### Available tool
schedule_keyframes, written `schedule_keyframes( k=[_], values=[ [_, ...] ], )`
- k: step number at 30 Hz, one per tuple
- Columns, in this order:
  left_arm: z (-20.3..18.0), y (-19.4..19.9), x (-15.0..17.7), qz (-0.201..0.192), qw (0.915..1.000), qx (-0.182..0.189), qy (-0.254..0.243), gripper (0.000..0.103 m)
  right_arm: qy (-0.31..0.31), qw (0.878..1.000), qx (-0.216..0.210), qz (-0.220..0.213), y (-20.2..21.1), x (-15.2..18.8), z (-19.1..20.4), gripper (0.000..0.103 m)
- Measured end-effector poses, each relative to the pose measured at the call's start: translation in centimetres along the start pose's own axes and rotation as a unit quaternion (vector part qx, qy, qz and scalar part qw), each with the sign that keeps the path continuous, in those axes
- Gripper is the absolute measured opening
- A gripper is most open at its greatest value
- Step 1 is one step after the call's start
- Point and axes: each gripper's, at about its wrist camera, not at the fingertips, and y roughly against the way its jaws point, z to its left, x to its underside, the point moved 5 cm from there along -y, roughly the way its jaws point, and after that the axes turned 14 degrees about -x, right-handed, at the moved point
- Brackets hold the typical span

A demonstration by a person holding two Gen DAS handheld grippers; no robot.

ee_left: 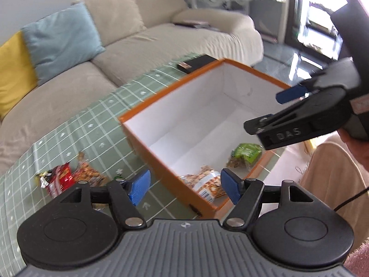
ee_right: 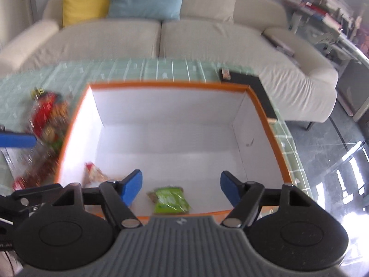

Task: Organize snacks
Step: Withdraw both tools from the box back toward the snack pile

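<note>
Now both tongs stand open and empty over the orange box (ee_right: 272, 124): the green packet (ee_right: 171, 199) lies below the right tongs (ee_right: 181, 184), the nut packet (ee_left: 205, 182) below the left tongs (ee_left: 184, 185)

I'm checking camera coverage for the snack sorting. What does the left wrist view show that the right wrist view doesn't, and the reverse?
Only the left wrist view: the left gripper, open and empty, and the whole black right gripper from the side.

Only the right wrist view: the right gripper's own open jaws, head-on, and the full beige sofa.

Both: the orange cardboard box with white inside, the green snack packet and orange snack packet in it, and red snack packets on the green checked tablecloth.
</note>
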Motion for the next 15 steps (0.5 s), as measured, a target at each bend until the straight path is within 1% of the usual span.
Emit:
schedule_keyframes(
  k=[3,7,11,15],
  values=[
    [1.9,0.8,1.0,-0.006,0.9992,-0.024,0.031,0.082,0.006,0.999,-0.007,-0.035,1.2,-0.2,2.0,0.073],
    [4.7,1.9,2.8,-0.011,0.9962,-0.05,0.07,0.082,0.016,0.997,-0.002,-0.075,1.9,-0.3,4.8,0.073],
    [7.2,2.7,4.8,-0.012,0.9908,-0.085,0.104,0.082,0.01,0.994,-0.01,-0.107,2.1,-0.4,7.9,0.073],
    [9.7,3.4,7.1,-0.009,0.9834,-0.127,0.129,0.082,0.019,0.991,-0.016,-0.135,1.8,0.0,11.6,0.073]
  ],
)
